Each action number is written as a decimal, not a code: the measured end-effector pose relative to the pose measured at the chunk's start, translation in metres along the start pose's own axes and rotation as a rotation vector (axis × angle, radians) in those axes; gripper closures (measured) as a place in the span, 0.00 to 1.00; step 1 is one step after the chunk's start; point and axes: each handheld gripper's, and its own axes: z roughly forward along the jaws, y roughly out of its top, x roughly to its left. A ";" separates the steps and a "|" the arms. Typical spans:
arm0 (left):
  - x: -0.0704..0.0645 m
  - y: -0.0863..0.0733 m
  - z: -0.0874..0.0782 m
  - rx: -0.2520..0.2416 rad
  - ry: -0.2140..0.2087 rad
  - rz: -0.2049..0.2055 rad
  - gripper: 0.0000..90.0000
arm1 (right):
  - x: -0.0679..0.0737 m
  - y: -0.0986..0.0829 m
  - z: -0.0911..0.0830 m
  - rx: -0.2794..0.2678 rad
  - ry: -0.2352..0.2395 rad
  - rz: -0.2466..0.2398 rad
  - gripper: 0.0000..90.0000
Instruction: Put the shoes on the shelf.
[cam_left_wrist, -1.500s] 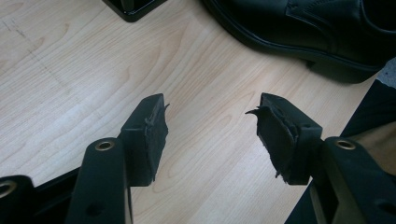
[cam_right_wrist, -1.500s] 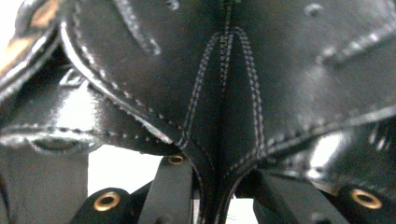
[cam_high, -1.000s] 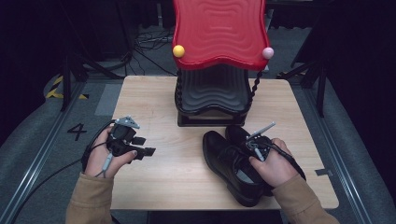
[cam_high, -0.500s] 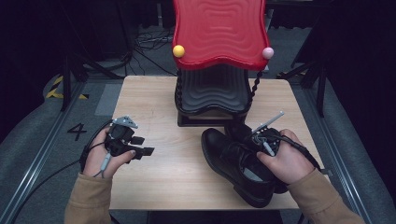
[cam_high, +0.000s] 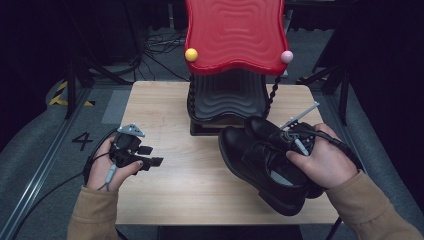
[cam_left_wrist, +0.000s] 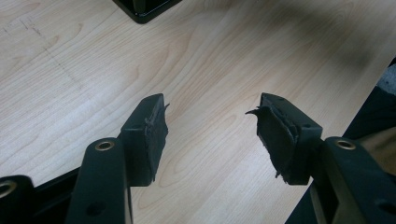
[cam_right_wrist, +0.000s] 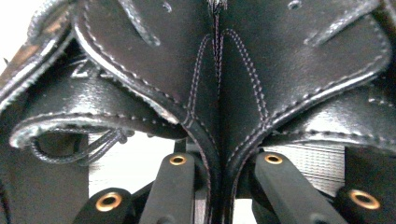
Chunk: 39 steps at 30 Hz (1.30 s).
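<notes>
The pale wooden bench (cam_high: 165, 200) carries everything, its grain plain in the left gripper view under the spread jaws. At its far middle stands a tall rack with a wavy glossy red plastic top (cam_high: 234, 35), a black ribbed tier (cam_high: 227, 95) beneath it and a dark base (cam_high: 207, 129) resting on the wood. A small yellow ball (cam_high: 191, 54) sits at the red top's left front corner and a small pink ball (cam_high: 286, 56) at its right front corner; a black twisted post (cam_high: 272, 92) runs down below the pink one.

To the right and front of the rack's base lies a pair of black leather lace-up shoes (cam_high: 257, 160), side by side, toes pointing toward the rack and the bench's middle, heels toward the near right edge. The right hand (cam_high: 322, 162) rests over the shoes' heel end with the right gripper (cam_high: 295, 142). In the right gripper view its jaws are clamped on the stitched back seam of a shoe's heel, leather pinched between them.

The left hand (cam_high: 107, 172) holds the left gripper (cam_high: 150, 156) at the bench's left edge, well apart from the shoes. It is released: its worn black pads (cam_left_wrist: 154, 133) stand wide apart above bare wood, holding nothing.
</notes>
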 end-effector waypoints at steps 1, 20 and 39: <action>0.000 0.000 0.000 0.000 0.000 0.000 0.48 | 0.000 0.000 0.000 0.000 0.000 0.000 0.91; 0.002 -0.001 -0.002 -0.007 -0.001 -0.008 0.48 | 0.001 0.022 -0.069 -0.029 -0.012 -0.016 0.91; 0.007 -0.006 -0.005 -0.014 0.005 -0.024 0.48 | 0.002 0.044 -0.117 -0.046 0.005 -0.015 0.91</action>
